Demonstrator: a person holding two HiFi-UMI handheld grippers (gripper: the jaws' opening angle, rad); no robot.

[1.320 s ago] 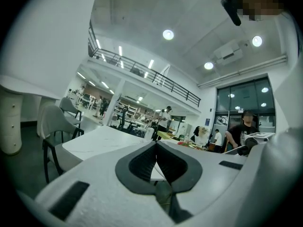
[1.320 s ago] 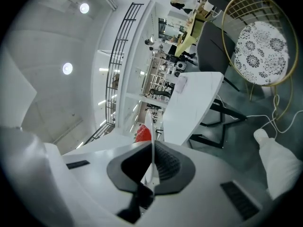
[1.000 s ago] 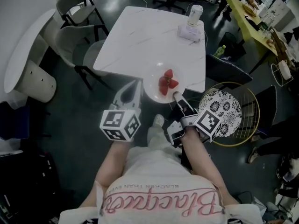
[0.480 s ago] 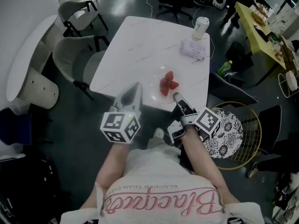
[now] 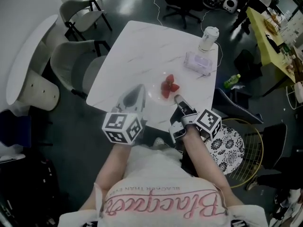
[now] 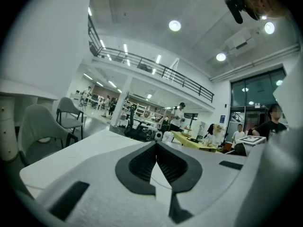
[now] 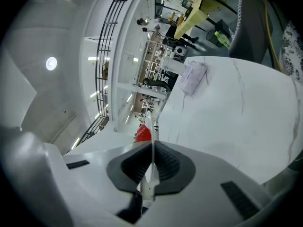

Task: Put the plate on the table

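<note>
A clear plate (image 5: 155, 93) with red strawberries (image 5: 168, 86) is at the near edge of the white marble table (image 5: 142, 46). My right gripper (image 5: 178, 98) is shut on the plate's near rim. In the right gripper view the thin rim (image 7: 152, 126) runs edge-on between the pads, with the strawberries (image 7: 143, 134) just beyond. I cannot tell whether the plate rests on the tabletop or hovers just above it. My left gripper (image 5: 138, 88) is shut and holds nothing, its tips over the table's near edge, left of the plate. The left gripper (image 6: 155, 148) looks across the tabletop.
A white bottle-like appliance (image 5: 209, 37) and a flat pale pack (image 5: 198, 63) stand at the table's far right. Grey chairs (image 5: 71, 65) are at the left. A patterned round stool in a gold wire frame (image 5: 232, 145) is at my right. A green bottle (image 5: 232, 81) lies beyond it.
My right gripper has carried the plate forward: it overhung the table's near edge and now is fully over the tabletop. The left gripper has moved forward alongside, still shut.
</note>
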